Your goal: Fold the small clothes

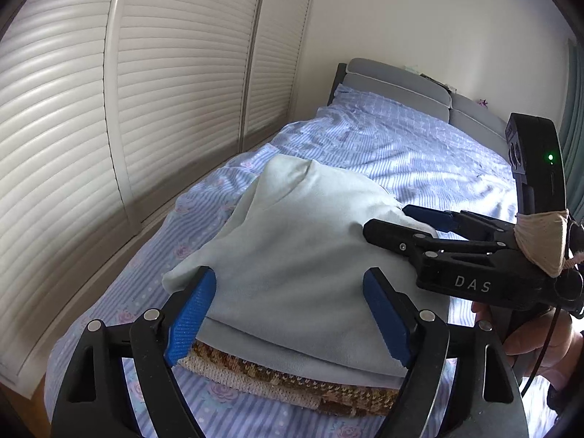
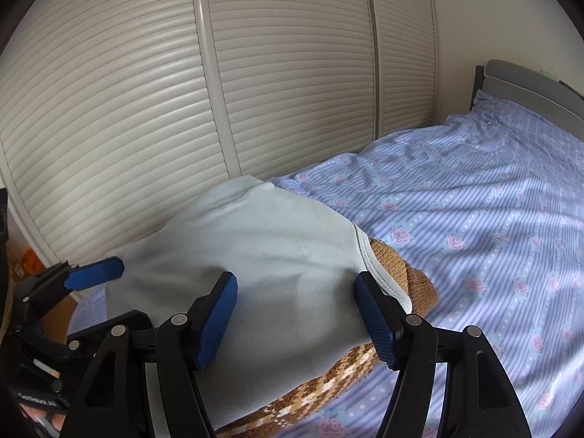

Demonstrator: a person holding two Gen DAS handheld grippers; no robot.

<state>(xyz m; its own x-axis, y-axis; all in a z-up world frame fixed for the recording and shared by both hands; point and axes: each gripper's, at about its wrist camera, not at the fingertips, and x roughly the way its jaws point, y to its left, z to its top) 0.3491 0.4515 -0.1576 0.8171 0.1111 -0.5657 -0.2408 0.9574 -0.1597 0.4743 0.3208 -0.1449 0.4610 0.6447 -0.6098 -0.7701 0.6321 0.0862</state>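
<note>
A folded pale mint garment (image 1: 292, 248) lies on top of a folded brown and cream knitted garment (image 1: 292, 383) on the bed. My left gripper (image 1: 292, 314) is open and empty, its blue pads just above the near edge of the mint garment. My right gripper (image 2: 299, 314) is open and empty over the mint garment (image 2: 255, 255), near its hemmed edge; the knit (image 2: 412, 277) shows beneath. The right gripper also shows in the left wrist view (image 1: 401, 219), at the garment's right side. The left gripper shows in the right wrist view (image 2: 91, 292), at the left.
The bed has a blue striped cover with pink roses (image 2: 474, 237). White louvred wardrobe doors (image 1: 109, 146) run along the bed's far side. A grey padded headboard (image 1: 398, 80) stands at the far end.
</note>
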